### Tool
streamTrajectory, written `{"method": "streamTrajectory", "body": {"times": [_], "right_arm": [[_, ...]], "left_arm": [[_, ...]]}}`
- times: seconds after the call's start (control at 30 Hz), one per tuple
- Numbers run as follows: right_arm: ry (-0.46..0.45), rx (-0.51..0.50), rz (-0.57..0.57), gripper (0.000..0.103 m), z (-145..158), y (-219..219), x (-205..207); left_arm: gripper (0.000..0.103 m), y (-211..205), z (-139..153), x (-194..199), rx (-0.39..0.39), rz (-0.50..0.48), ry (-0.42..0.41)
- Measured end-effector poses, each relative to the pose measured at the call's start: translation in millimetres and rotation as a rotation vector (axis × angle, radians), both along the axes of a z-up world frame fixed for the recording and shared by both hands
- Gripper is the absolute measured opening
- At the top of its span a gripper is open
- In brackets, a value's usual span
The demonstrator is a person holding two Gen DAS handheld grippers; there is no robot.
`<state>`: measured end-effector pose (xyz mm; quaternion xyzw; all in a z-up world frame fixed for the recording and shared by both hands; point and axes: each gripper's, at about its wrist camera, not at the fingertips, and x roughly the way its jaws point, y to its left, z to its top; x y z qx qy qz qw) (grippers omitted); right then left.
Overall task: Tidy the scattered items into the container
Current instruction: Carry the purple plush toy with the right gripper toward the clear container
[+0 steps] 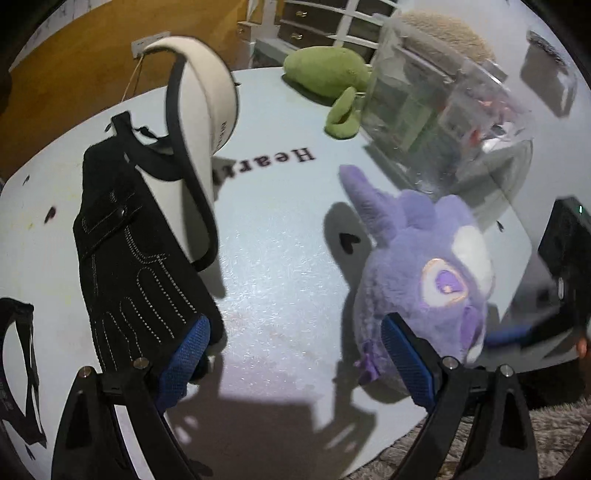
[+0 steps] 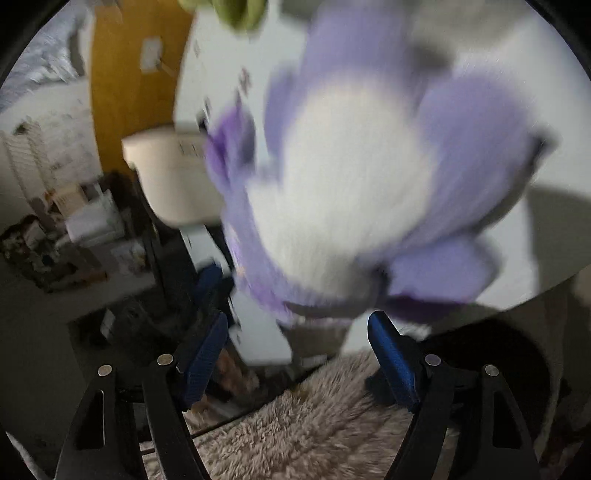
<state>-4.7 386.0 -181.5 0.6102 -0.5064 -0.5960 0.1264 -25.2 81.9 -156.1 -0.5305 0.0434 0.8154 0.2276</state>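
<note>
A purple plush toy (image 1: 424,273) lies near the front right of the pale round table (image 1: 280,236). My left gripper (image 1: 295,354) is open above the table, its right finger beside the plush and its left finger over a black glove (image 1: 129,266). A white visor cap (image 1: 199,122) rests on the glove. A clear plastic container (image 1: 443,107) stands at the back right, with a green plush (image 1: 328,74) beside it. In the right wrist view the purple plush (image 2: 351,192) is blurred and close ahead of my open right gripper (image 2: 295,343), whose jaws are not closed on it.
A black strap (image 1: 22,369) lies at the left table edge. The right gripper's body (image 1: 565,266) shows at the right in the left wrist view. A shaggy beige rug (image 2: 314,413) lies below the table edge. Drawers (image 1: 314,22) stand behind the table.
</note>
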Motion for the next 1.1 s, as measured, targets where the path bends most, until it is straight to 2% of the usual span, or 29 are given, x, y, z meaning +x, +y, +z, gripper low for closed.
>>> {"method": "streamTrajectory", "body": {"times": [0.1, 0.27, 0.4, 0.53, 0.6, 0.73, 0.83, 0.9, 0.97, 1.03, 1.1], "right_arm": [[0.059, 0.163, -0.12, 0.08, 4.1, 40.0, -5.4], [0.144, 0.292, -0.134, 0.08, -13.6, 78.7, -28.6], [0.194, 0.214, -0.075, 0.08, -43.5, 86.7, -57.6], [0.24, 0.052, -0.021, 0.081, -65.8, 78.8, -75.0], [0.243, -0.019, 0.048, 0.081, -70.5, 64.4, -80.4], [0.25, -0.029, 0.197, 0.083, -62.7, 33.8, -87.8], [0.288, -0.03, 0.277, 0.083, -39.4, 13.2, -92.0], [0.316, 0.027, 0.351, 0.083, -21.6, -5.1, -90.6], [0.335, 0.126, 0.427, 0.083, -6.0, -27.6, -89.2], [0.348, 0.236, 0.495, 0.076, 7.6, -50.0, -88.7], [0.353, 0.32, 0.51, 0.066, 15.0, -62.9, -86.6]], "left_arm": [[0.095, 12.0, 3.7, 5.8, 0.006, -0.051, 0.01], [0.095, 34.6, 5.2, 10.4, -0.023, -0.131, 0.027], [0.095, 44.0, 1.3, 8.0, -0.075, -0.143, 0.029], [0.097, 44.1, -4.2, 2.3, -0.124, -0.108, 0.011], [0.097, 44.7, -5.1, 1.4, -0.151, -0.096, 0.017], [0.097, 36.5, -8.8, -3.4, -0.192, -0.048, 0.019], [0.097, 24.2, -13.8, -9.5, -0.2, 0.002, 0.003], [0.097, 16.6, -19.1, -12.7, -0.209, 0.027, -0.004], [0.097, 10.9, -23.0, -14.3, -0.212, 0.042, -0.009], [0.097, 5.4, -25.1, -15.0, -0.211, 0.053, -0.015], [0.095, -0.1, -27.1, -15.7, -0.209, 0.064, -0.02]]}}
